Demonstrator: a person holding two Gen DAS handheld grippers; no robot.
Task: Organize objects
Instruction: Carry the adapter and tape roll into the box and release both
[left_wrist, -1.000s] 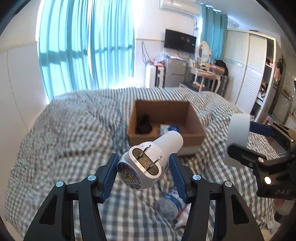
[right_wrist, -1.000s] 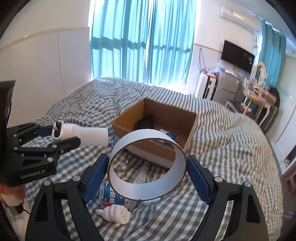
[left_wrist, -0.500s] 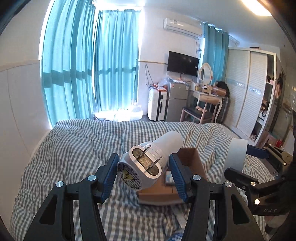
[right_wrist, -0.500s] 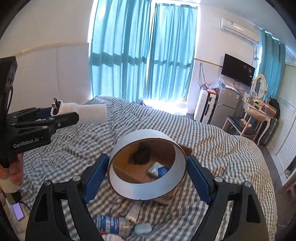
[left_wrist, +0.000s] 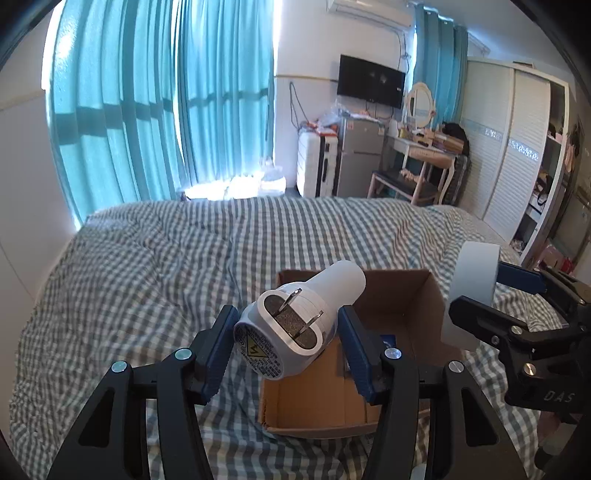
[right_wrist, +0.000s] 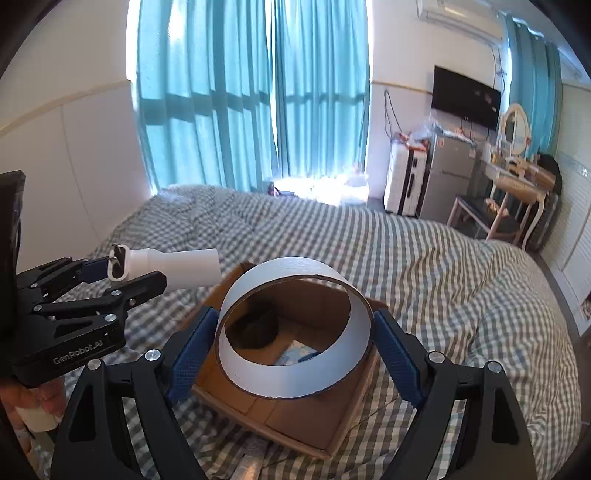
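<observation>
My left gripper (left_wrist: 288, 341) is shut on a white plug adapter (left_wrist: 299, 325), its two metal prongs facing the camera, held above the near left part of an open cardboard box (left_wrist: 399, 314). From the right wrist view that adapter (right_wrist: 173, 267) juts out of the left gripper (right_wrist: 122, 275) beside the box's left corner. My right gripper (right_wrist: 293, 336) is shut on a wide white tape ring (right_wrist: 295, 373), held over the box (right_wrist: 295, 424). Through the ring I see a dark object (right_wrist: 255, 328) and a blue-white packet (right_wrist: 295, 352) inside the box. The ring (left_wrist: 472, 280) also shows in the left wrist view.
The box sits on a bed with a grey-and-white checked cover (left_wrist: 147, 266). Teal curtains (left_wrist: 166, 103) hang behind the bed. A suitcase, small fridge (left_wrist: 358, 158), dressing table and wardrobe (left_wrist: 517, 155) stand at the right. A hand (right_wrist: 33, 402) holds the left gripper's handle.
Both grippers have travelled forward over the bed and now hang over the box. The bottle and small items on the cover have dropped out of sight. Both grips are unchanged.
</observation>
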